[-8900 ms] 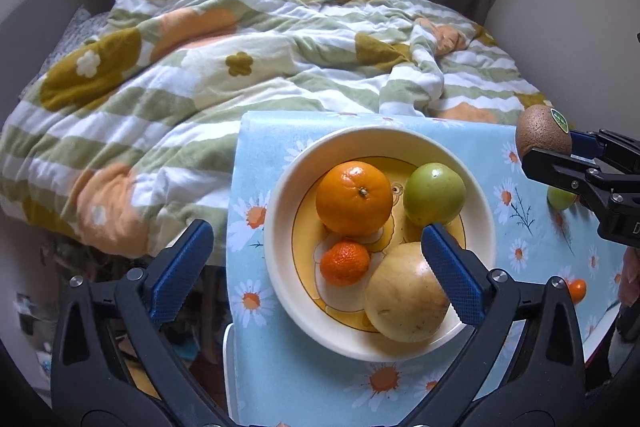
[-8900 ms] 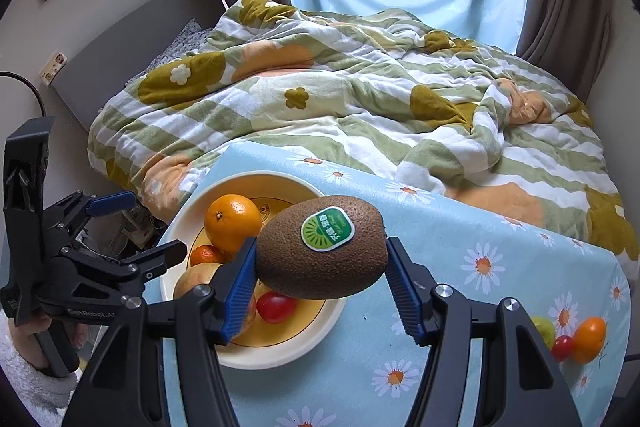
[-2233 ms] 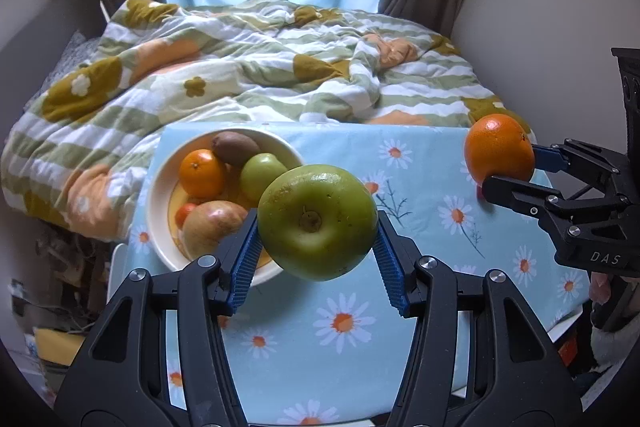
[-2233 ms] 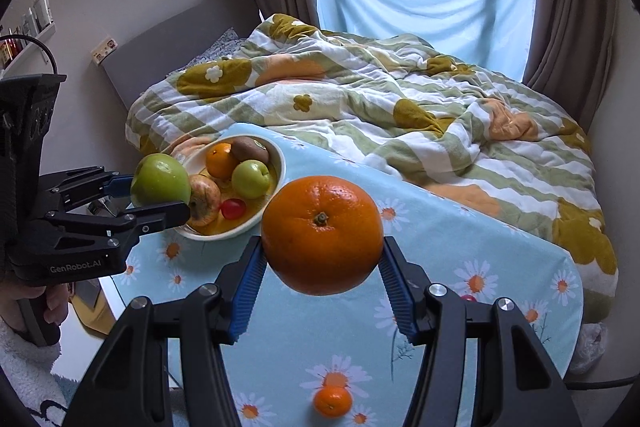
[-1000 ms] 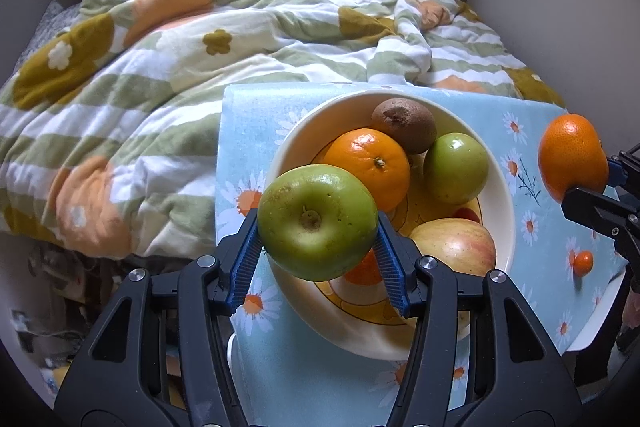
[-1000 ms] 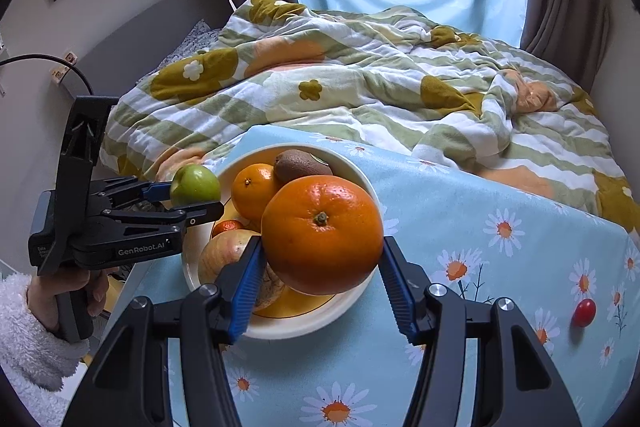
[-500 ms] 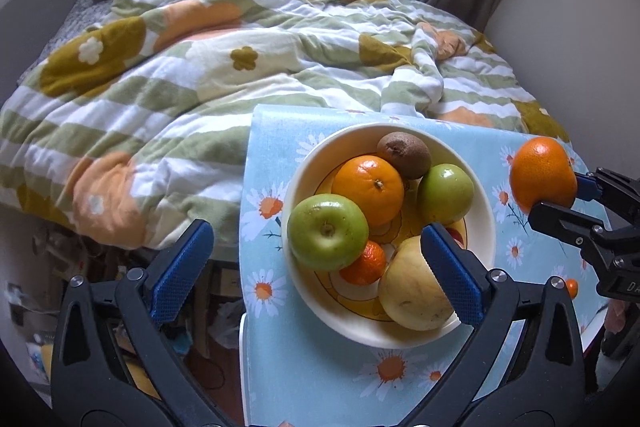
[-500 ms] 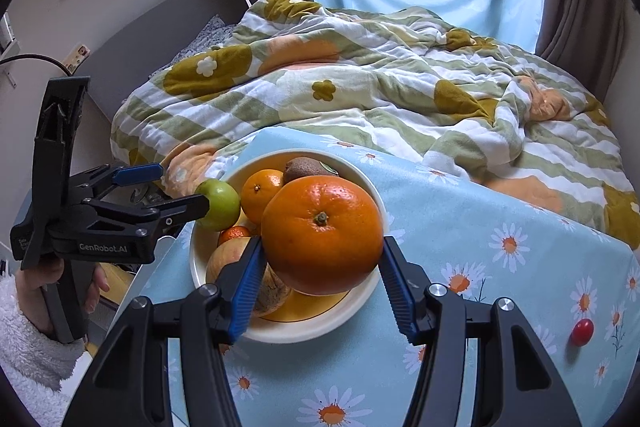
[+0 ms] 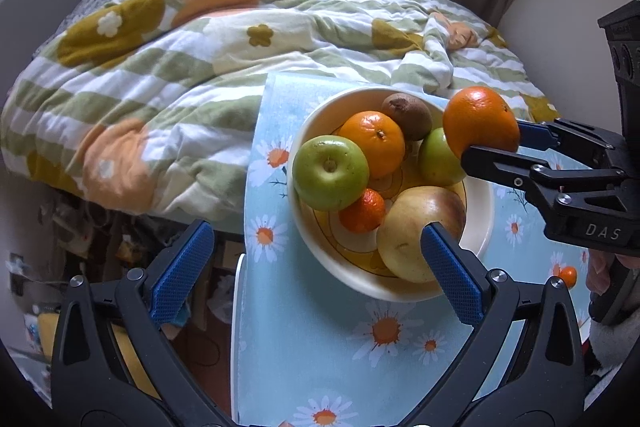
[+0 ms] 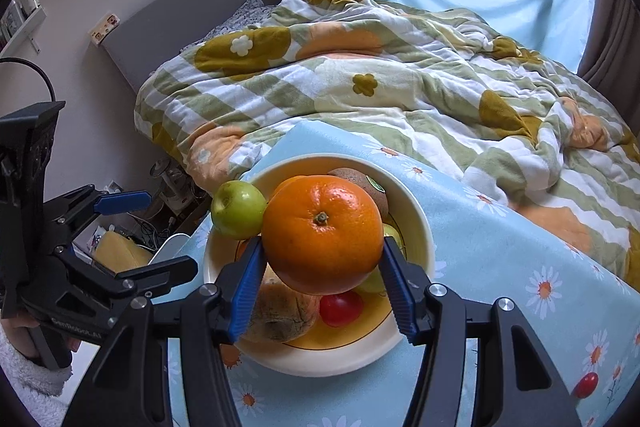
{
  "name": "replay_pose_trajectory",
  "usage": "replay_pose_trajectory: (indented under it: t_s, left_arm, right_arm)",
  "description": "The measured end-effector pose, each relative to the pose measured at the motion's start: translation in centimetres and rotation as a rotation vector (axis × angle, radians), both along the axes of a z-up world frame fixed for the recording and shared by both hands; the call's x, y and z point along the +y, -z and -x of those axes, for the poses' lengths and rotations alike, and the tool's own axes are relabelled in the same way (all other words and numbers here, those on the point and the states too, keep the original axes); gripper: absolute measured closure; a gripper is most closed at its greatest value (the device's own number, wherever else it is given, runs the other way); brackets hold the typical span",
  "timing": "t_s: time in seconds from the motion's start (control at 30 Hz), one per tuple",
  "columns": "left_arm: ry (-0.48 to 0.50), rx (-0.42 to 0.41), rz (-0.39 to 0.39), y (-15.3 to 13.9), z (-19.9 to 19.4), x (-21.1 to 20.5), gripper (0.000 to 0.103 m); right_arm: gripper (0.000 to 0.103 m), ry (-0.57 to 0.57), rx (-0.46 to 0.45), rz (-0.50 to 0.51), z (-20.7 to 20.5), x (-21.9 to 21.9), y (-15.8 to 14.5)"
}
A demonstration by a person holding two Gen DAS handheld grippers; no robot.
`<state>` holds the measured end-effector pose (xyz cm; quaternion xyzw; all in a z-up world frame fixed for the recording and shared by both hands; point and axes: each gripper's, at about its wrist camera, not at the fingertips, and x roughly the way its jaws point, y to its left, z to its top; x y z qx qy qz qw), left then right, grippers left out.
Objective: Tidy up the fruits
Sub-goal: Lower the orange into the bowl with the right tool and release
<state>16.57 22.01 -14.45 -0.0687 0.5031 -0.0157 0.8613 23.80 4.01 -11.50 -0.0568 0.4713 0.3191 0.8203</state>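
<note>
A cream bowl (image 9: 478, 223) on the daisy tablecloth holds a big green apple (image 9: 330, 172), an orange (image 9: 373, 142), a kiwi (image 9: 407, 111), a second green apple (image 9: 439, 157), a small mandarin (image 9: 362, 210) and a pale pear-like fruit (image 9: 420, 227). My left gripper (image 9: 316, 267) is open and empty just in front of the bowl. My right gripper (image 10: 322, 285) is shut on a large orange (image 10: 323, 233) and holds it above the bowl (image 10: 420, 223), over its right side in the left wrist view (image 9: 480, 125). A cherry tomato (image 10: 341, 308) lies in the bowl.
A rumpled flowered duvet (image 9: 192, 39) covers the bed behind the table. A small mandarin (image 9: 567, 275) and a red tomato (image 10: 585, 384) lie loose on the tablecloth (image 10: 500, 239) to the right. The table's left edge drops to floor clutter (image 9: 120, 251).
My left gripper opened and let the big green apple go into the bowl's left side, then drew back. My right gripper carried the large orange leftward over the bowl.
</note>
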Motion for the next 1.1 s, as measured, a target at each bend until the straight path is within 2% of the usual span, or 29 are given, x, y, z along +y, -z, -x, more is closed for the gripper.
replay_pose_trajectory:
  t_s: [0.47,0.5,0.53,0.57,0.63,0.83,1.1]
  left_arm:
    - [-0.033,0.018,0.019,0.5,1.0,0.3,0.0]
    - [-0.033,0.019,0.021,0.6,1.0,0.3,0.0]
    - [-0.03,0.02,0.02,0.6,1.1,0.2,0.0]
    - [-0.027,0.022,0.018,0.6,1.1,0.1,0.0]
    - [-0.019,0.023,0.018,0.5,1.3,-0.1,0.0]
    - [0.003,0.021,0.021,0.3,1.3,-0.5,0.0]
    - [0.043,-0.007,0.006,-1.6,1.5,-1.6,0.0]
  right_arm:
    - [0.047,-0.025,0.074,-0.016,-1.3,1.5,2.2]
    - [0.044,-0.02,0.076,-0.033,-1.3,1.4,2.1]
    - [0.032,-0.011,0.067,-0.056,-1.2,1.0,1.7]
    - [0.012,-0.002,0.056,-0.073,-1.0,0.6,1.4]
    - [0.0,0.016,0.027,-0.09,-0.7,-0.1,0.8]
    - [0.0,0.066,-0.003,-0.067,-0.3,-1.2,-0.1]
    - [0.0,0.125,-0.049,-0.069,0.8,-2.9,-2.0]
